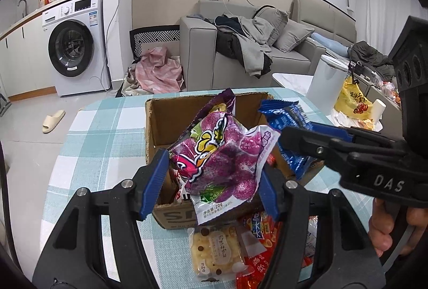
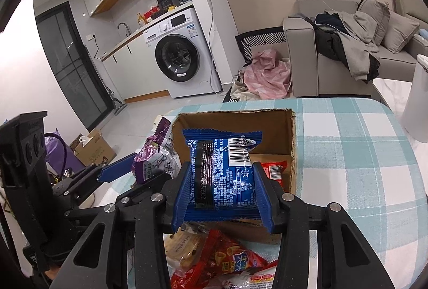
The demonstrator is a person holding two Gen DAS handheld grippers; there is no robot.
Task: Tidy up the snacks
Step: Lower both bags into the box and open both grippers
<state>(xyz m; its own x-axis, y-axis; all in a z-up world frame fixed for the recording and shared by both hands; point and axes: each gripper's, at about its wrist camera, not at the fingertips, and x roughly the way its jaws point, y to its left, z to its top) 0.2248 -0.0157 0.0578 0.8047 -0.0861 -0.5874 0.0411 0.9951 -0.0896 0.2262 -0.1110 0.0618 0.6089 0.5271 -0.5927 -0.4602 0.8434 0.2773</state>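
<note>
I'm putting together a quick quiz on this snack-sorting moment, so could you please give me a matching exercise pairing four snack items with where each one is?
Things:
1. purple candy packet
2. blue biscuit packet
3. red packet with barcode
4. pale cracker packet

Places:
A. lying on the table in front of the cardboard box
B. held in the right gripper
C. inside the box
D. held in the left gripper

Pairs: 1-D, 2-B, 3-C, 4-A
</note>
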